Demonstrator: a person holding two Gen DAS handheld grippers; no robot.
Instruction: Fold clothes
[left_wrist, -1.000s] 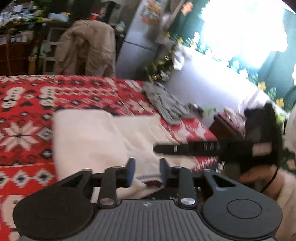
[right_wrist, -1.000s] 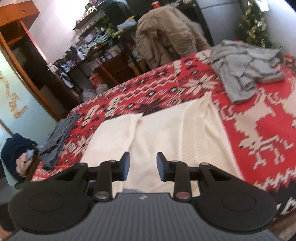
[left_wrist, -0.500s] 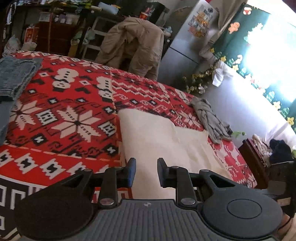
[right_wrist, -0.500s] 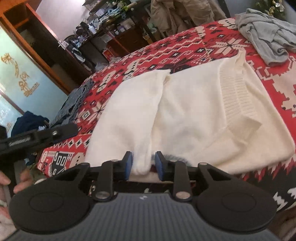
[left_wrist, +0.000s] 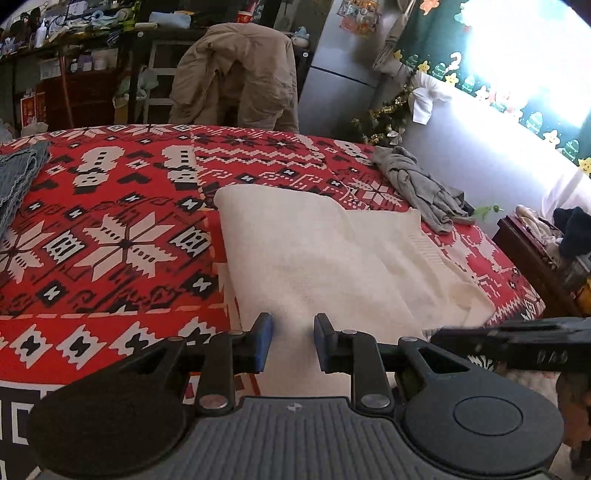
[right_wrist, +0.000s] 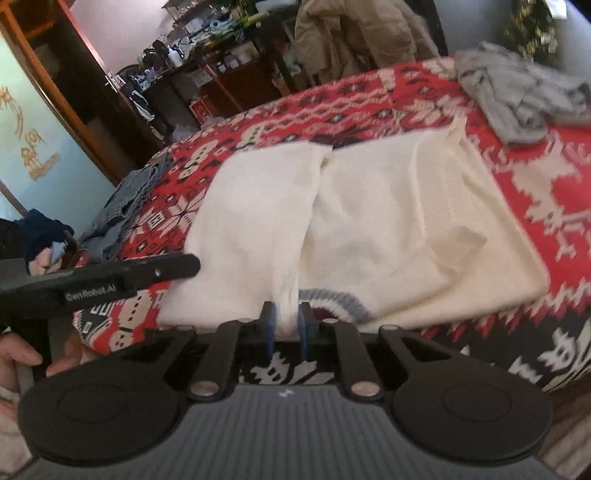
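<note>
The cream sweater lies partly folded on my red patterned bedspread, filling the middle of both views, its near edge at the bedspread's front edge. No box or basket shows; the nearest thing to a container is the dark wooden stand at the right edge of the left view, with clothes heaped on top.

Only the left view shows the bright window in the upper right, the grey fridge at upper middle and that stand. Only the right view shows the wooden door frame in the upper left, the sweater's grey-striped hem in the lower middle, and my left hand at the lower left edge. Both show the tan jacket hung over a chair at the top, the crumpled grey garment to the right of the sweater, and folded jeans at the left.

My right gripper, low in the middle of its frame, has just been closing; its blue pads now stand narrow and pinch a fold of the sweater's near edge. My left gripper is set fairly narrow too, with the sweater's near left corner between the fingers; I cannot tell whether the pads press the cloth.
</note>
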